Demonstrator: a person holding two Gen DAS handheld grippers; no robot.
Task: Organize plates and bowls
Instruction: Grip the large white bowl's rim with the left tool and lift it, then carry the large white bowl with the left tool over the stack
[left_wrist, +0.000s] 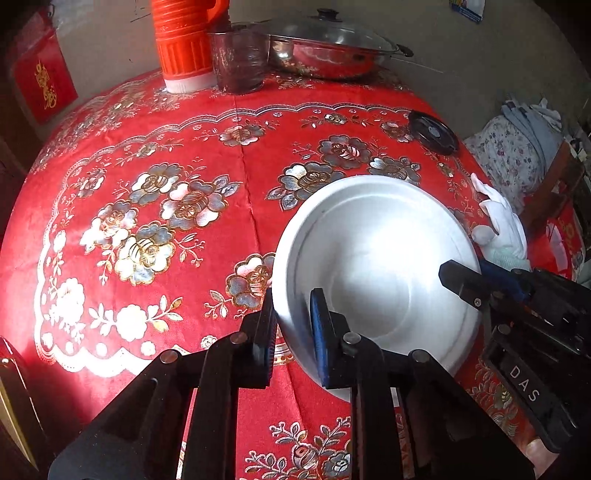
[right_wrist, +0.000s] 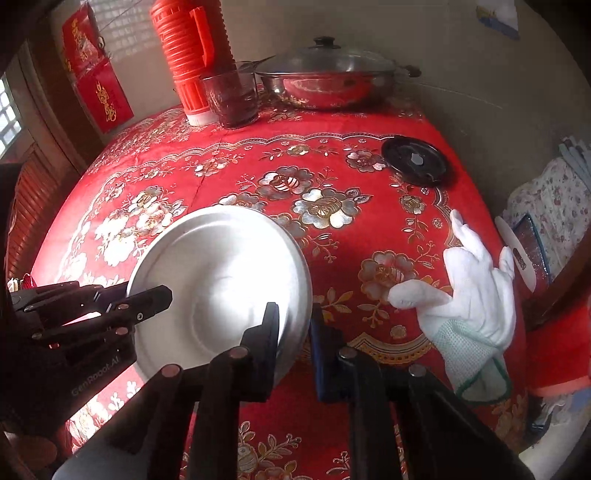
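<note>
A white plate (left_wrist: 373, 254) is held tilted above the red floral tablecloth (left_wrist: 155, 206). My left gripper (left_wrist: 293, 334) is shut on its near left rim, one finger on each side. My right gripper (right_wrist: 293, 338) is shut on the opposite rim of the same plate (right_wrist: 221, 273). The right gripper also shows in the left wrist view (left_wrist: 465, 280) at the plate's right edge, and the left gripper shows in the right wrist view (right_wrist: 147, 299) at the plate's left edge. No bowl is in view.
At the table's back stand an orange thermos (left_wrist: 181, 40), a dark glass cup (left_wrist: 238, 59) and a lidded steel pot (left_wrist: 325, 48). A black round lid (right_wrist: 415, 160) lies at the right. A white glove (right_wrist: 469, 291) rests near the right edge.
</note>
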